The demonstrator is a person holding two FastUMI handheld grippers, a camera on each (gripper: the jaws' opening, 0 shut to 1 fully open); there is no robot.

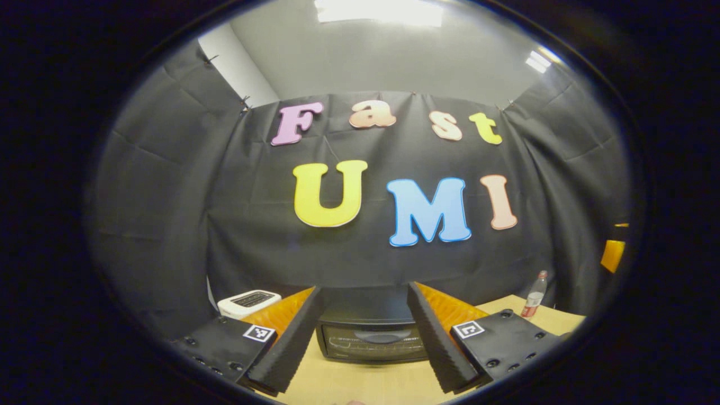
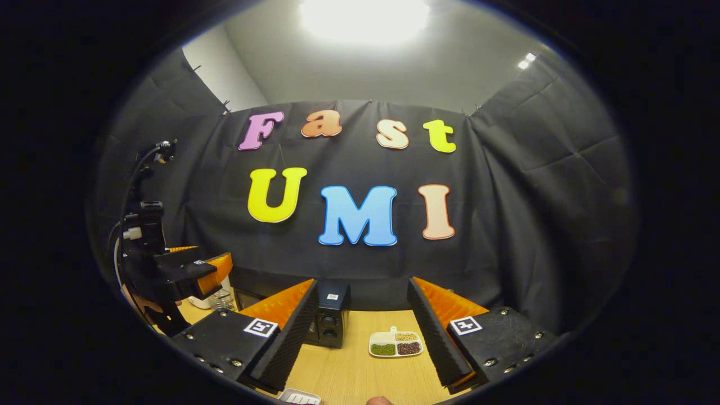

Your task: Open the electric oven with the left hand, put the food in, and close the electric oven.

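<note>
Your black electric oven (image 1: 368,337) sits upright on the wooden surface (image 1: 360,382), door shut (glass front facing you). The divided white food plate (image 2: 395,344) lies flat nearby, holding green, brown, tan portions.

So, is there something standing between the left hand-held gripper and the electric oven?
Nothing visible. The left hand-held gripper is open and faces the electric oven head-on, with bare table between them; the oven door looks shut.
</note>
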